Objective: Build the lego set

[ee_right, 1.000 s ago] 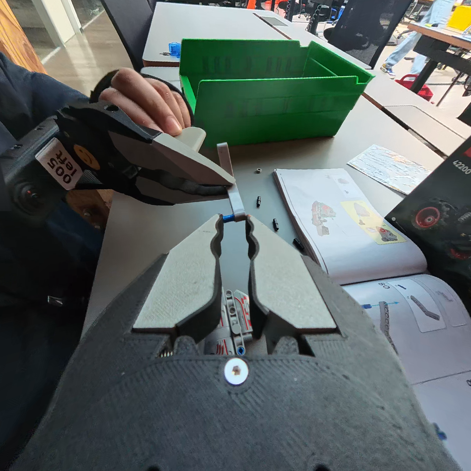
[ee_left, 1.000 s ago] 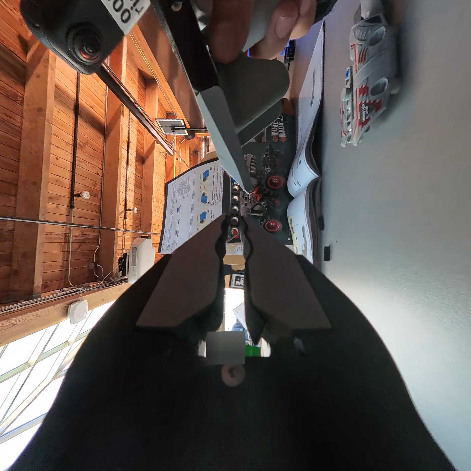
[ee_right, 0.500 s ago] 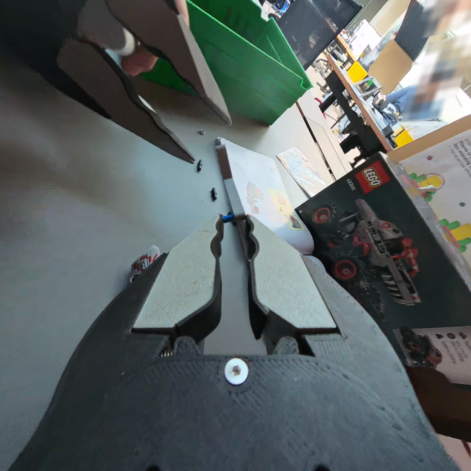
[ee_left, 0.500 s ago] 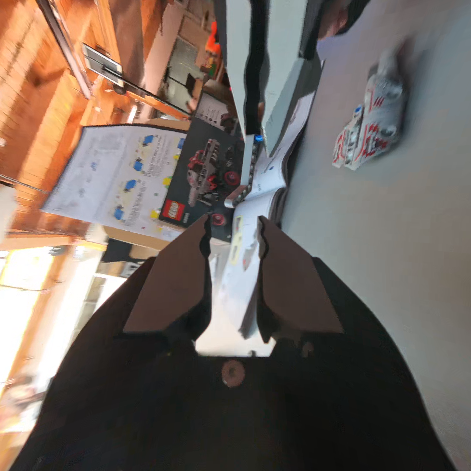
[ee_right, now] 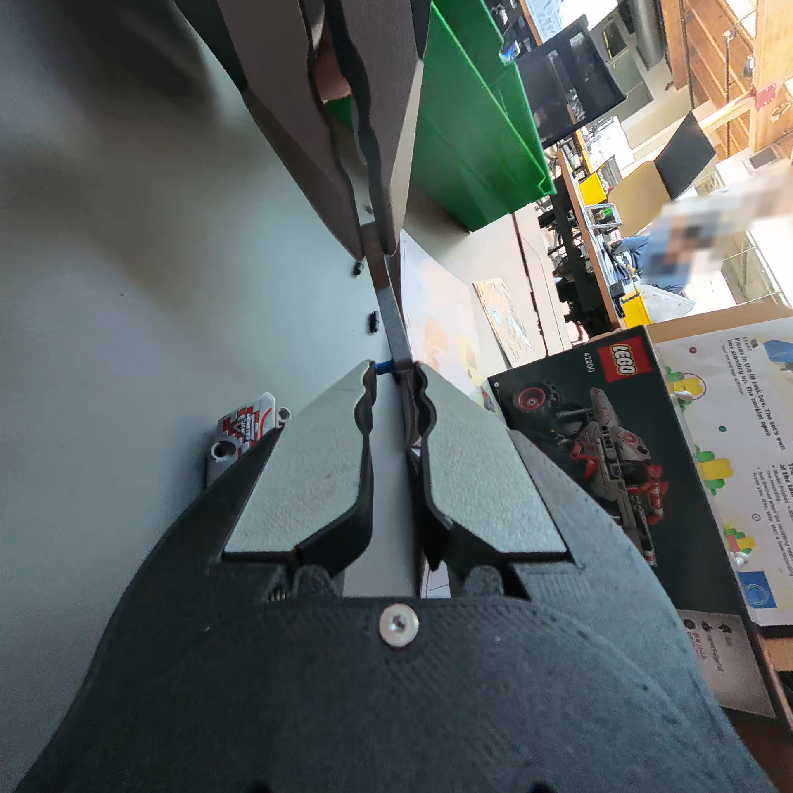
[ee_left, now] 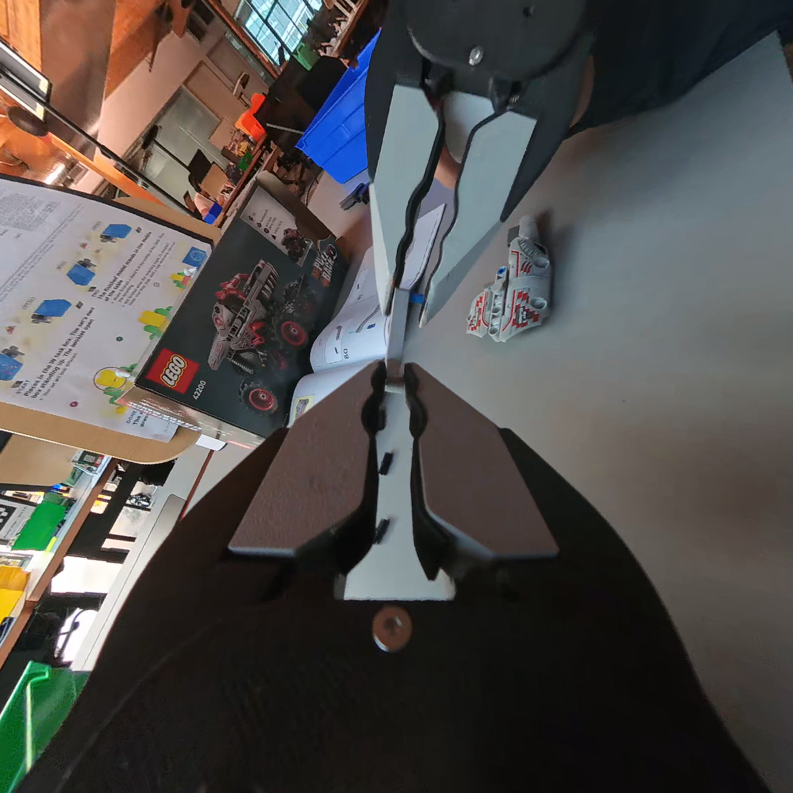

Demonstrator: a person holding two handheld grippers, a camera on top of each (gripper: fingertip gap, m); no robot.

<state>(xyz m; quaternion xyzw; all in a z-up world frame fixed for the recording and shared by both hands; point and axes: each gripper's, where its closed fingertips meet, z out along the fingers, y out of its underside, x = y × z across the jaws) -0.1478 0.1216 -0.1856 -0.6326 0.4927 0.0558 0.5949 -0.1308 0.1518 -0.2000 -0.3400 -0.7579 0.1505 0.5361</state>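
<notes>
Two grippers hold one long grey lego beam between them, above the grey table.

In the left wrist view, the left gripper (ee_left: 394, 377) is at the bottom middle, and its tips are pinched on the near end of the grey beam (ee_left: 397, 326). Just past it, the right gripper (ee_left: 405, 307) comes down from the top and is clenched on the far end, on the beam and its blue pin (ee_left: 415, 297). Two small black pins (ee_left: 386, 463) lie on the table (ee_left: 643, 386) between the left fingers. The red and white lego car body (ee_left: 513, 292) lies on the table at the right, well apart from the beam. At the left, the open booklet (ee_left: 343, 343) lies flat. Behind it stands the dark lego box (ee_left: 240, 326). In the right wrist view, the green bin (ee_right: 467, 141) sits far off at the top.
</notes>
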